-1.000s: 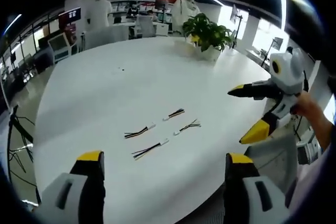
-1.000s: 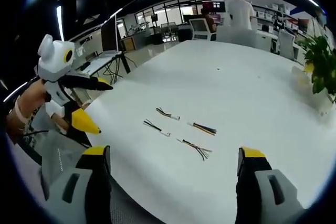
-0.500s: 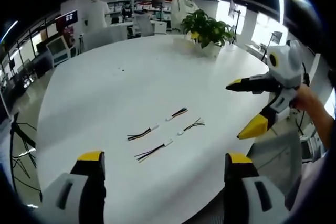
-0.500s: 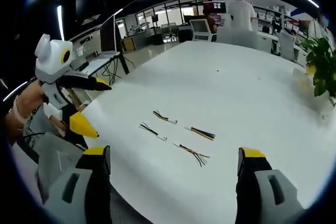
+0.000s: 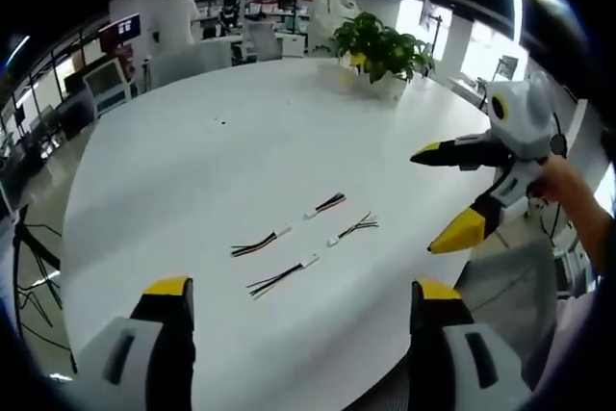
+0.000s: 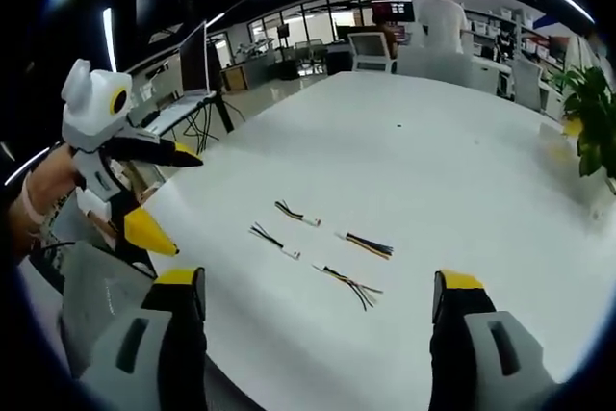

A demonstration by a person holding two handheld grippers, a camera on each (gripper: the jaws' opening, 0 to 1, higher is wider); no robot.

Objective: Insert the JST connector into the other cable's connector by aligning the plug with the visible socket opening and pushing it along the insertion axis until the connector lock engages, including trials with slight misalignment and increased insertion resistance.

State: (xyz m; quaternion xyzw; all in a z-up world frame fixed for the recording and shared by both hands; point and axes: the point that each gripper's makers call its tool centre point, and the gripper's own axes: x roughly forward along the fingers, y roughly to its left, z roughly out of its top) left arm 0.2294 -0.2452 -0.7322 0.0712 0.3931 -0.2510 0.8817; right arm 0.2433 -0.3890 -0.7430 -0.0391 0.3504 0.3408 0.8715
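Four short cables (image 5: pixel 303 243) lie mid-frame on the white table (image 5: pixel 192 170), well beyond both grippers. The left gripper (image 5: pixel 298 300) and right gripper (image 6: pixel 313 291) hover with jaws wide apart, empty.

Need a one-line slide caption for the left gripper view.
Four cable pigtails lie untouched on a white table, both hand-held grippers open above.

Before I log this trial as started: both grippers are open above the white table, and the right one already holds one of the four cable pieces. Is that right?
Not quite. The right gripper holds nothing: in the right gripper view its jaws stand wide apart, and all four cable pieces lie untouched on the white table. The left gripper is open too, as you said.
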